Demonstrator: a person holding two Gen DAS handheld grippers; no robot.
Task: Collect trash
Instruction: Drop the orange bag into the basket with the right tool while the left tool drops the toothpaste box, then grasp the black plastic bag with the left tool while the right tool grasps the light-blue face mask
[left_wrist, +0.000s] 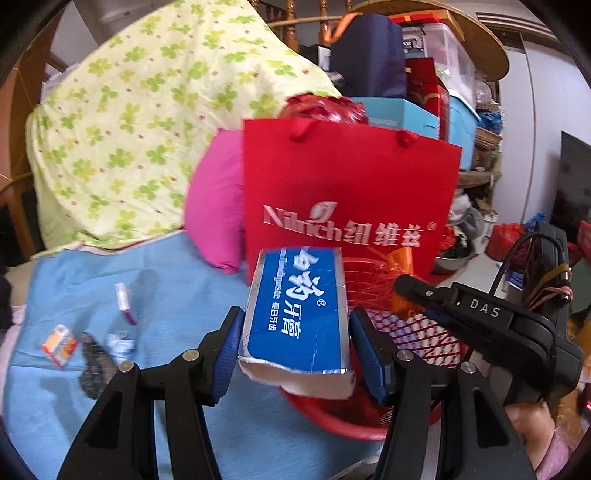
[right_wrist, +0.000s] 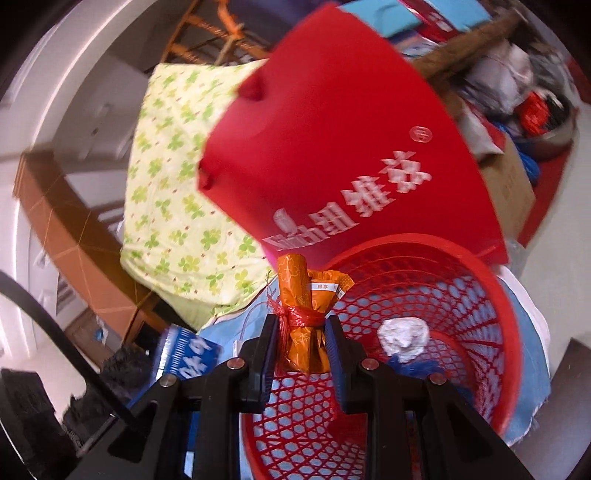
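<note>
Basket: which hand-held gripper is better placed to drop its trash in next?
Right. The right hand-held gripper holds the orange packet above the basket opening; the left holds its toothpaste box at the rim.

A bed with a blue sheet (left_wrist: 177, 273) is carrying the clutter: a red basket (left_wrist: 332, 417), a small orange packet (left_wrist: 59, 345), a white tube (left_wrist: 123, 301) and a dark scrap (left_wrist: 94, 365) are lying on it, and a pink pillow (left_wrist: 214, 206) and a clover-print quilt (left_wrist: 140, 122) are resting at the back.

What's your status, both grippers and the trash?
Left gripper shut on toothpaste box. Right gripper shut on orange wrapper, over red basket. Nothing blocking.
</note>
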